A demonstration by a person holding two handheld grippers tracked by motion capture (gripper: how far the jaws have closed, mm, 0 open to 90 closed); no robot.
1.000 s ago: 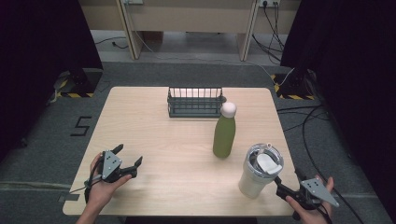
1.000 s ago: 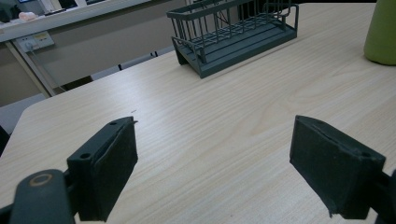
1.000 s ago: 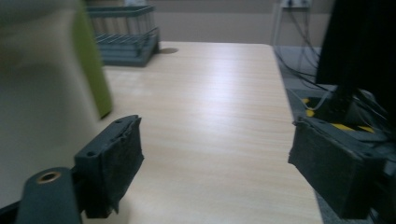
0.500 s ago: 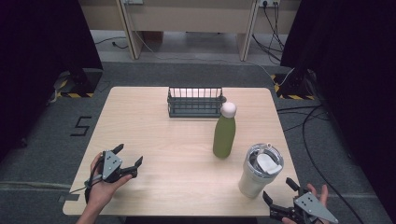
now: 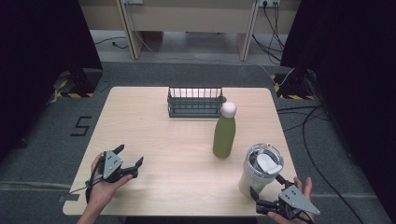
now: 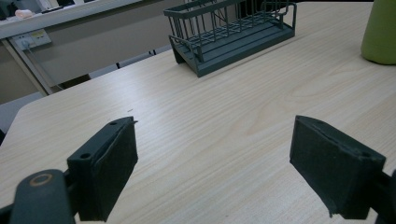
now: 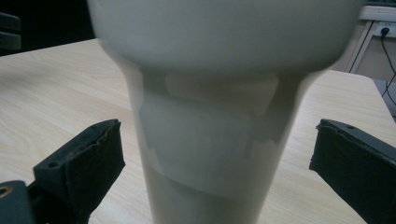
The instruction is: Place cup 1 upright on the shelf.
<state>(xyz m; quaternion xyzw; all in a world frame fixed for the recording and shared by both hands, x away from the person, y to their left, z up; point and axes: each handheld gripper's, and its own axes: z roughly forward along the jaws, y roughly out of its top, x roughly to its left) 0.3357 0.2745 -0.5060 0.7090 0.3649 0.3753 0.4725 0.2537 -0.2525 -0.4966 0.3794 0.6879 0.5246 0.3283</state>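
Note:
A white tumbler (image 5: pixel 258 173) with a clear lid stands near the table's front right corner. My right gripper (image 5: pixel 267 186) is open just in front of it, by the table's front edge. In the right gripper view the tumbler's narrow base (image 7: pixel 210 154) rises between the two pads (image 7: pixel 88 163), with a gap on each side. A green bottle (image 5: pixel 224 135) with a white cap stands behind the tumbler. My left gripper (image 5: pixel 130 155) rests open at the front left, nothing between its fingers (image 6: pixel 109 163).
A dark wire basket (image 5: pixel 194 101) sits at the back middle of the wooden table (image 5: pixel 154 135); it also appears in the left gripper view as the basket (image 6: pixel 233 32), with the bottle's base (image 6: pixel 380 32) to its right. Cables lie on the floor to the right.
My right gripper has slid left and nearer along the front edge, so its jaws now flank the tumbler's base. The left gripper has stayed put.

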